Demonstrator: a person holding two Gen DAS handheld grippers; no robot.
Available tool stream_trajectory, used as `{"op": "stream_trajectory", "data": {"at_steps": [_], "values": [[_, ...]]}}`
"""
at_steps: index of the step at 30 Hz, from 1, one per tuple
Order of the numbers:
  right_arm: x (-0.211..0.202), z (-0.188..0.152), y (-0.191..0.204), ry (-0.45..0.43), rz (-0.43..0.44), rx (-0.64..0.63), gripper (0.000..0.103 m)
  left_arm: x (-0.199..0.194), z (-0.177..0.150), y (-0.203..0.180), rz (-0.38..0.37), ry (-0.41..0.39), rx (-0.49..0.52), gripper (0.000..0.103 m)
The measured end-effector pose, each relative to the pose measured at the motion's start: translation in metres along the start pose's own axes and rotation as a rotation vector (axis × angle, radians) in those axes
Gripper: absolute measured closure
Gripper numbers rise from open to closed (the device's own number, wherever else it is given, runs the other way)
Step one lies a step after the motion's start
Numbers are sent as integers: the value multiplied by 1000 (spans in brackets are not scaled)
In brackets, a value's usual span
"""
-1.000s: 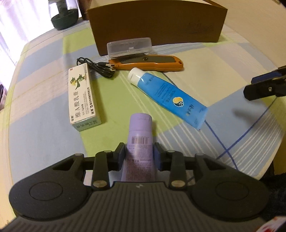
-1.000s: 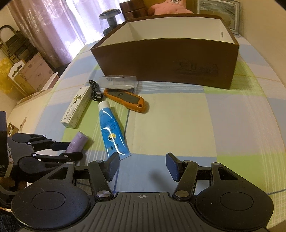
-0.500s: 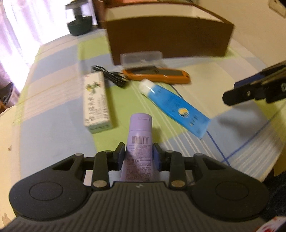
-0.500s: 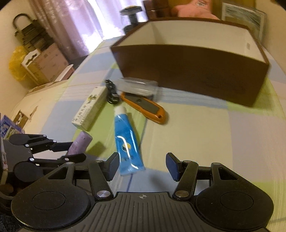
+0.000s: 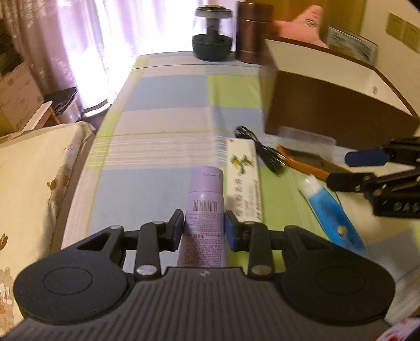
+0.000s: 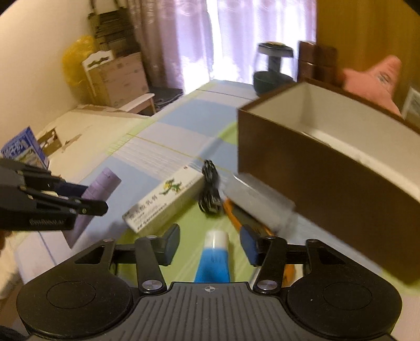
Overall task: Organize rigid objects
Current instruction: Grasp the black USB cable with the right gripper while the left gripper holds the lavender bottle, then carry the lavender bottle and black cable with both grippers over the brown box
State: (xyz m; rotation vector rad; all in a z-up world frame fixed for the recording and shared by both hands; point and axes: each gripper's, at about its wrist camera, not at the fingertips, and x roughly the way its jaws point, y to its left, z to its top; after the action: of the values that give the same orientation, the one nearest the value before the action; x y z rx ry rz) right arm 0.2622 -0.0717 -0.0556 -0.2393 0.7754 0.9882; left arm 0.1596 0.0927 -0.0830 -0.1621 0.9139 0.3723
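Note:
My left gripper (image 5: 203,230) is shut on a purple tube (image 5: 206,199) and holds it off the checked cloth (image 5: 162,147). The right wrist view has that gripper (image 6: 93,198) and the purple tube (image 6: 101,188) at the left. My right gripper (image 6: 211,242) straddles the white-capped end of a blue tube (image 6: 214,262). Its jaws are closing, with a gap still on each side of the tube. A white medicine box (image 6: 162,202), black cable (image 6: 210,188), orange utility knife (image 6: 236,212) and clear case (image 6: 260,199) lie before the brown box (image 6: 328,183).
The brown box (image 5: 328,110) is open-topped with white inside. A glass-domed lamp (image 5: 212,36), a brown cylinder (image 5: 249,31) and a pink plush (image 5: 307,23) stand at the far end. A cream cushion (image 5: 31,170) borders the left edge; cardboard boxes (image 6: 118,76) stand beyond.
My left gripper has risen and rolled with the purple tube, its view swinging left. My right gripper has moved left over the blue tube and its jaws have narrowed.

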Motion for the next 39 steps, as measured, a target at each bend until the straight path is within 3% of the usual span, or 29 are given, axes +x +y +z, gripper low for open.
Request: {"op": "stream_trajectory", "data": {"at_steps": [13, 20, 29, 39], "values": [[72, 12, 15, 19, -46, -176, 65, 30, 24, 18, -5, 26, -25, 75], [97, 5, 28, 33, -122, -280, 73, 43, 27, 23, -25, 50, -22, 74], [112, 7, 25, 28, -153, -259, 79, 50, 27, 31, -33, 66, -23, 75], [100, 8, 20, 45, -143, -168, 86, 50, 27, 33, -38, 61, -28, 75]]}}
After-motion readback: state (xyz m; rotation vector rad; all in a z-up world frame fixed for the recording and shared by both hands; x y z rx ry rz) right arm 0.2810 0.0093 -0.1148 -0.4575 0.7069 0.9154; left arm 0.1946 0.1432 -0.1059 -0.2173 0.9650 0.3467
